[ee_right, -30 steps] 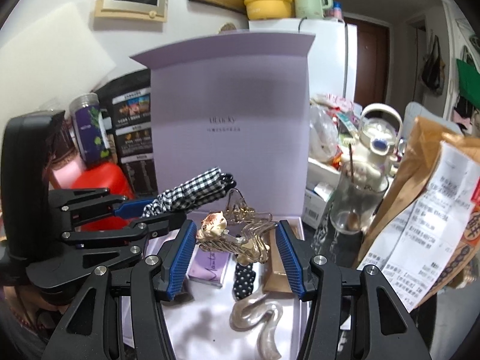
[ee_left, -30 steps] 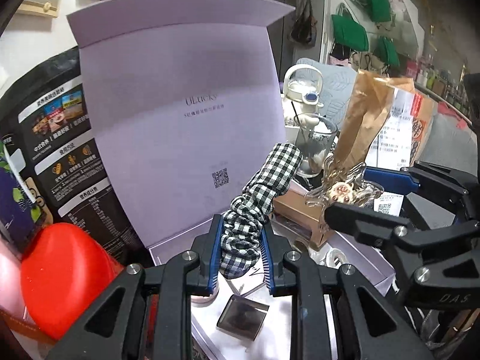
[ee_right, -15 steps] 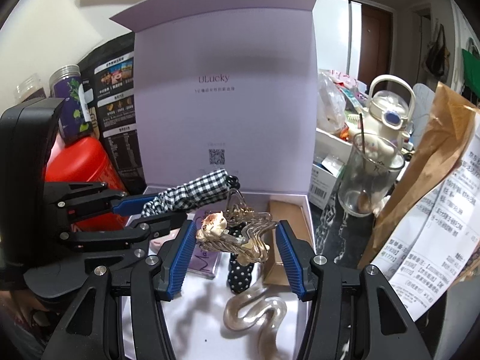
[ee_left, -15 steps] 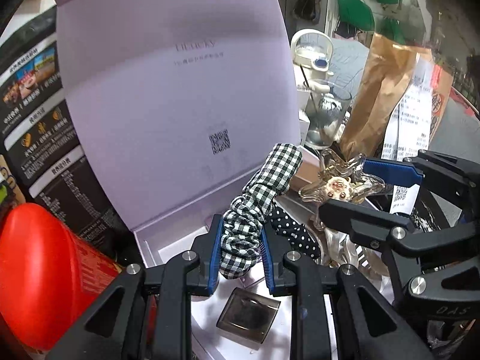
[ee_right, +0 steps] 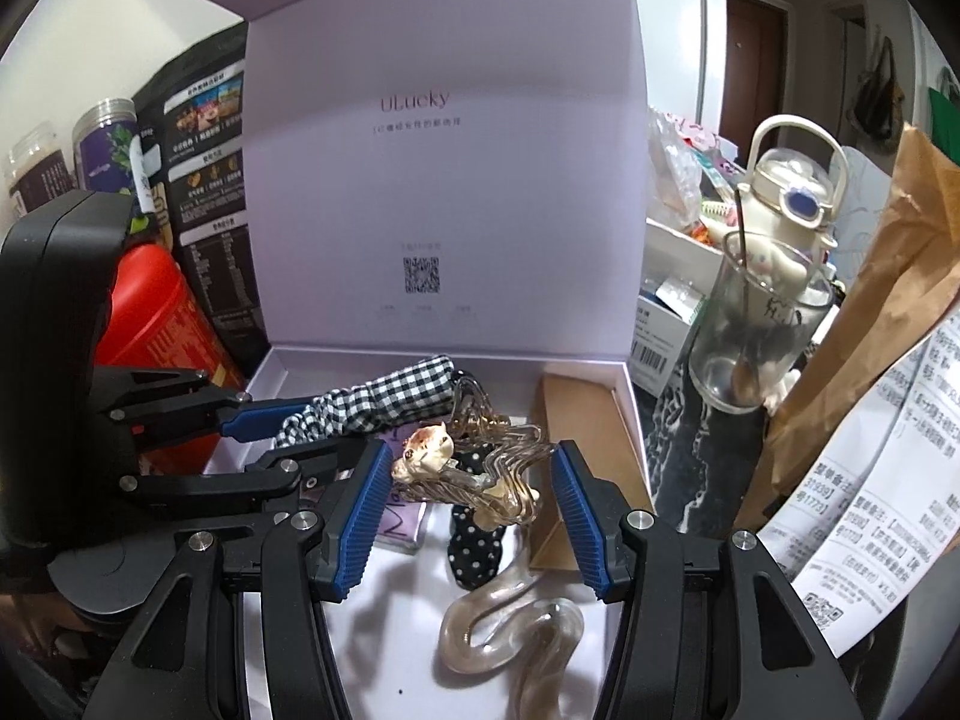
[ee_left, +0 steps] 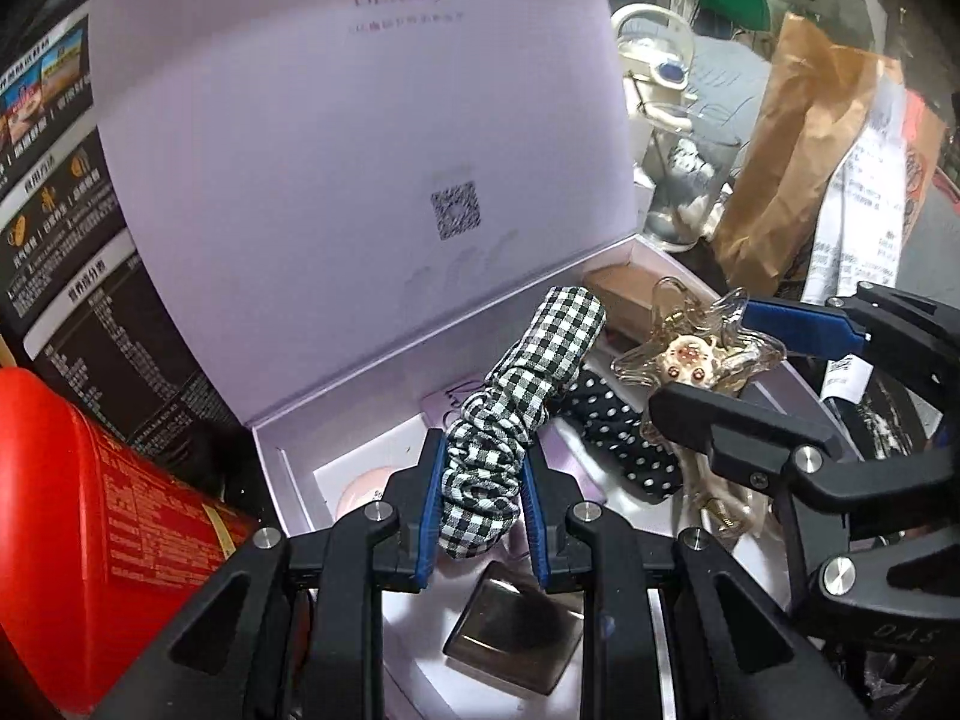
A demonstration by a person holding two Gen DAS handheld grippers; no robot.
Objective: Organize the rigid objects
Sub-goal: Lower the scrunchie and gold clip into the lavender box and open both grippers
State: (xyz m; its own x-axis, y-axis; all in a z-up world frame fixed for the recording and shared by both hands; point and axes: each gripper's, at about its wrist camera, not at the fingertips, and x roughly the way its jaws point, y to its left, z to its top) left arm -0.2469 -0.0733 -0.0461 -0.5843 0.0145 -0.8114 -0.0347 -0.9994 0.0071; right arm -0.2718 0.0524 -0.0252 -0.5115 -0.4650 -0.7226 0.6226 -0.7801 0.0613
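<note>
An open lilac box (ee_left: pixel 282 438) (ee_right: pixel 630 396) stands in front with its lid upright. My left gripper (ee_left: pixel 485 450) (ee_right: pixel 330 426) is shut on a black-and-white checked fabric hair clip (ee_left: pixel 528 372) (ee_right: pixel 384 396), held over the box's left half. My right gripper (ee_right: pixel 468 462) (ee_left: pixel 702 360) is shut on a clear claw clip with a beige ornament (ee_right: pixel 462 468) (ee_left: pixel 696 354), above the box's middle. Lying in the box are a black polka-dot piece (ee_right: pixel 474 546) (ee_left: pixel 624 444), a clear wavy clip (ee_right: pixel 510 630), a tan carton (ee_right: pixel 576 420) and a small metal square (ee_left: pixel 510 642).
A red canister (ee_left: pixel 90 540) (ee_right: pixel 156 312) and a black pouch (ee_left: pixel 72 240) crowd the box's left side. On the right stand a glass jar (ee_right: pixel 750 336), a cream bottle (ee_right: pixel 792 210) and a brown paper bag (ee_right: pixel 870 330) with a receipt (ee_right: pixel 882 480).
Both grippers have sunk toward the box and tilted further down, each still holding its clip. The box floor and its contents now fill more of both views.
</note>
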